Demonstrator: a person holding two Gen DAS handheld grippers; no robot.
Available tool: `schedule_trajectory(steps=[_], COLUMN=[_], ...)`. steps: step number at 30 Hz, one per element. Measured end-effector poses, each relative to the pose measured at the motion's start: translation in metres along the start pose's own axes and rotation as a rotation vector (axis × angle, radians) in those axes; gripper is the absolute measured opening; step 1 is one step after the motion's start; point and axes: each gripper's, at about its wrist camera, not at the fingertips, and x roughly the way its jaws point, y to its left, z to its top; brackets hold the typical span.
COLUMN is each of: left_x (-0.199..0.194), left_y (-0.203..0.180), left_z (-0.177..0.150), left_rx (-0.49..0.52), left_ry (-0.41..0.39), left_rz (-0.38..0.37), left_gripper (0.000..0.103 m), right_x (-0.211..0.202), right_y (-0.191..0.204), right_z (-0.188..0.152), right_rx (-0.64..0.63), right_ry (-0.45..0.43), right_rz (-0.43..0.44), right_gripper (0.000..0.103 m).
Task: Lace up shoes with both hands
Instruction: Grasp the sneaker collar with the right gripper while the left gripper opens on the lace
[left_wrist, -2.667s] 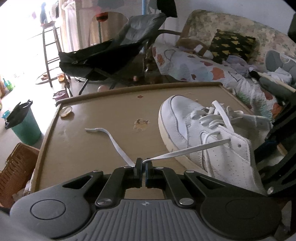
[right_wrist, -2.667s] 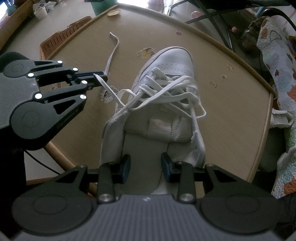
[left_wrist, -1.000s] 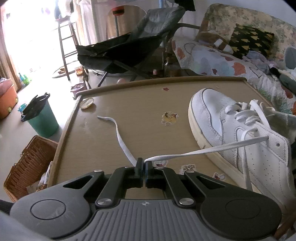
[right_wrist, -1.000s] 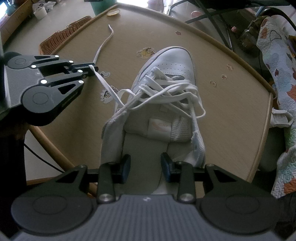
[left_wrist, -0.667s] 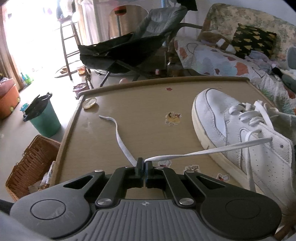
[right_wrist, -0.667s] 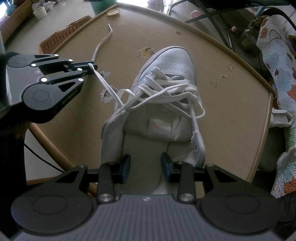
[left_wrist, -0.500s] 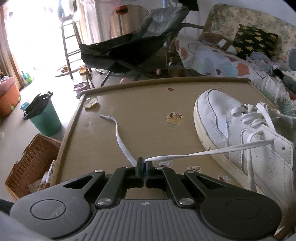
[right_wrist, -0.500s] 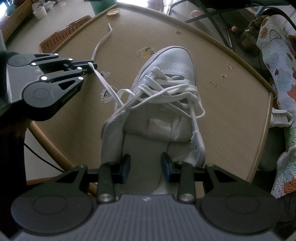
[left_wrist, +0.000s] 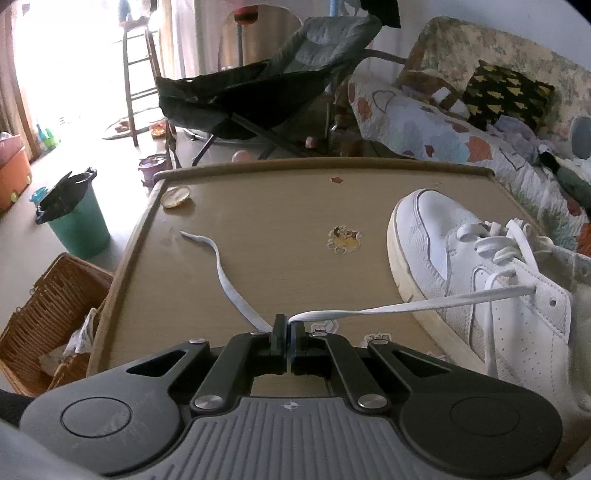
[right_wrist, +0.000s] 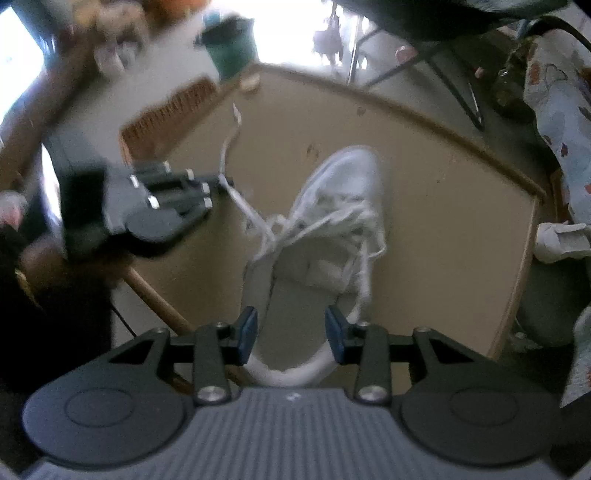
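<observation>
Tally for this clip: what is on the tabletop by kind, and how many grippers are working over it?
Shoes: 1, the white sneaker
Laces: 1, the white lace pinched in the left gripper
Stickers: 2 clearly showing, the yellow sticker and the small red sticker
Round tan object near the corner: 1
Grippers: 2, left and right gripper
Total: 7

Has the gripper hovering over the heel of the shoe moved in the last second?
Yes. The right gripper has lifted away: the shoe and table now look smaller and farther below it.
</observation>
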Motion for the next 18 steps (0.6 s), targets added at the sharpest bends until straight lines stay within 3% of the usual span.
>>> schedule_trajectory(steps=[1, 6, 8, 13, 15, 18], left_x=[0.0, -0.003, -0.006, -0.005, -0.005, -0.004], left_y=[0.0, 0.0, 0.0, 0.002, 0.002, 0.002], left_z=[0.0, -0.002, -0.003, -0.005, -0.005, -0.005], left_rx=[-0.003, -0.021, -0.021, -0.034, -0.034, -0.029], left_ry=[0.001, -0.011, -0.018, -0.007, -0.003, 0.006], left_rz=[0.002, -0.021, -0.026, -0.018, -0.018, -0.018], left_gripper=[0.013, 0.014, 0.014, 0.016, 0.016, 0.017], right_x=[-0.009, -0.023, -0.014, 0.022, 0.033, 0.042], right_y=[-0.007, -0.061, -0.081, -0.119, -0.128, -0.134], right_z=[0.001, 0.012, 0.017, 0.016, 0.013, 0.003], right_rx=[0.024, 0.208, 0.283, 0.511, 0.561, 0.618], right_ry=[-0.035, -0.169, -0.178, -0.147, -0.132, -0.122], right_rz=[0.011, 0.047, 0.067, 0.214, 0.225, 0.241], right_gripper=[0.04, 0.041, 0.041, 0.037, 0.032, 0.017])
